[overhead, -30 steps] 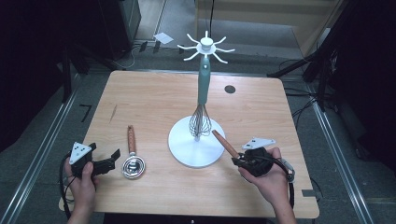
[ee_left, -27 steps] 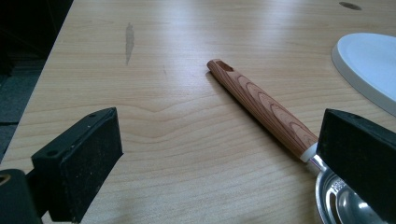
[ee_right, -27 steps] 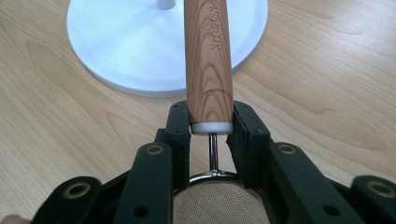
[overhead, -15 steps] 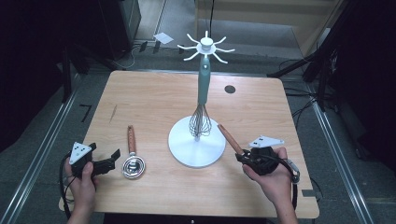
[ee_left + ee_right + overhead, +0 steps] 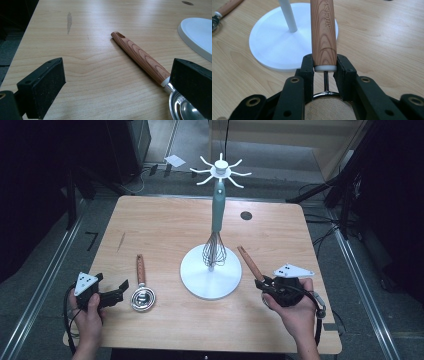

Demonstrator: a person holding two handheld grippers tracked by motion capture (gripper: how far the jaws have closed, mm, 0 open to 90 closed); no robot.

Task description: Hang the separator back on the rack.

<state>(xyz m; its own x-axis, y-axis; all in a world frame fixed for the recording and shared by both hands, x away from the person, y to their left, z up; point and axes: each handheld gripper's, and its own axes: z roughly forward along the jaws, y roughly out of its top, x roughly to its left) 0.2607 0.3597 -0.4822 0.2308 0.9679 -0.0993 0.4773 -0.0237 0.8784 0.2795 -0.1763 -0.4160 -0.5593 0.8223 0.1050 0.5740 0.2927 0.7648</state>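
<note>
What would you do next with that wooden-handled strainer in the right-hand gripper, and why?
Probably lift it toward a free hook on the white stand. The right gripper is shut on the strainer at the handle's base, handle pointing up at the stand, where a whisk hangs.

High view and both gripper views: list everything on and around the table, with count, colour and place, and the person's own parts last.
Table: one, light wood, centre; small dark hole near its far right.
Utensil stand: one, white round base, pole and hook arms on top, table centre.
Whisk: one, teal handle, metal wires, hanging on the stand.
Measuring spoon: one, wood-grain handle, steel bowl, lying left of the stand base.
Strainer: one, wood-grain handle, fine mesh, held right of the base, handle pointing away from the person.
Paper: one, white, floor beyond the table.
Left gripper: black, open, by the spoon's bowl.
Right gripper: black, shut on the strainer's handle end.
Hands: two, bottom edge.
</note>
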